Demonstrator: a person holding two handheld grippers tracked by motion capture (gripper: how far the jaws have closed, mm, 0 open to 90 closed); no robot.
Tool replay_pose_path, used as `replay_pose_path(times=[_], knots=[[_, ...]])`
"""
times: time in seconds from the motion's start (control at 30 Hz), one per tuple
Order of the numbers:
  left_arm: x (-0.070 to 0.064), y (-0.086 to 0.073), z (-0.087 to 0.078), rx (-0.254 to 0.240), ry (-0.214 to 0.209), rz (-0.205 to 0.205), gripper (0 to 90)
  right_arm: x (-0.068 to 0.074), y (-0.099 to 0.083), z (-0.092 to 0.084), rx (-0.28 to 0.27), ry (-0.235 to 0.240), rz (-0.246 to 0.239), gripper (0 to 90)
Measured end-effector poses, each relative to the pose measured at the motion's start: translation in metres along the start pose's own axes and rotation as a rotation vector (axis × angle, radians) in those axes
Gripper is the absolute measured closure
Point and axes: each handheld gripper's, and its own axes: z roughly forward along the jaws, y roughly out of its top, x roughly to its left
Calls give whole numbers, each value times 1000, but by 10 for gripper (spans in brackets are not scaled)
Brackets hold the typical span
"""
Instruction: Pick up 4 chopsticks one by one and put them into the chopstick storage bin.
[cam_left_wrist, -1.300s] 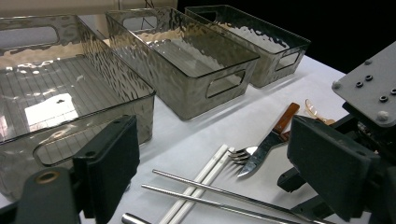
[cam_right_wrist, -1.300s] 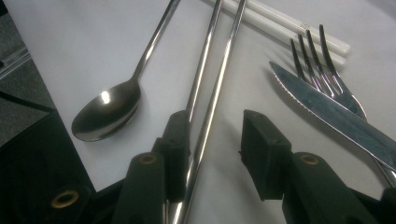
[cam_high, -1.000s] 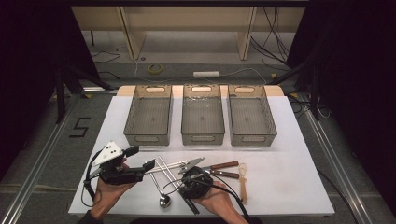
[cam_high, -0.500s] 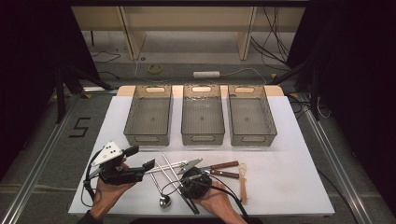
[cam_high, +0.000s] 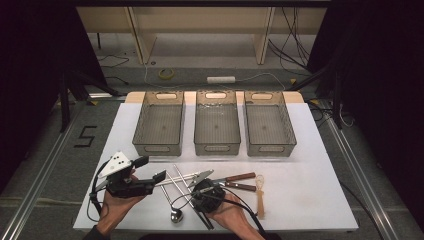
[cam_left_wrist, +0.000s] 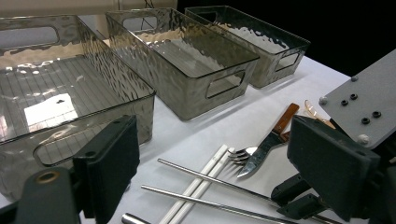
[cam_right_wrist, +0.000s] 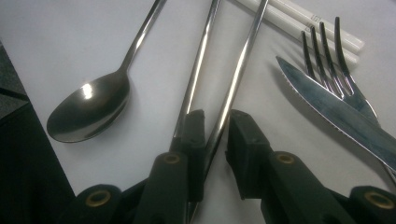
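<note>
**Right tongs straddle a metal chopstick**

The right tongs (cam_right_wrist: 215, 122) have just been closing; narrow now, one metal chopstick (cam_right_wrist: 232, 91) runs between the jaws, pads not clearly pressing. Its length points straight ahead of them. The left tongs (cam_left_wrist: 224, 158) stand wide, empty, farther off.

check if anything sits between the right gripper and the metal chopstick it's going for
Nothing visible does. The right gripper has just been closing its jaws, and one metal chopstick already lies in the gap between them. The second chopstick runs alongside the left jaw, and the spoon lies off to the side.
</note>
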Motion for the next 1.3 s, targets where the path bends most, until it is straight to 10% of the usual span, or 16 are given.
replay_pose_path(times=[0.77, 1.3], knots=[[0, 0, 2, 16, -8, 6, 166, -6, 2, 1, -12, 4, 62, 854], [-3, -10, 47, 355, -58, 140, 218, -12, 1, -5, -21, 41, 24, 860]])
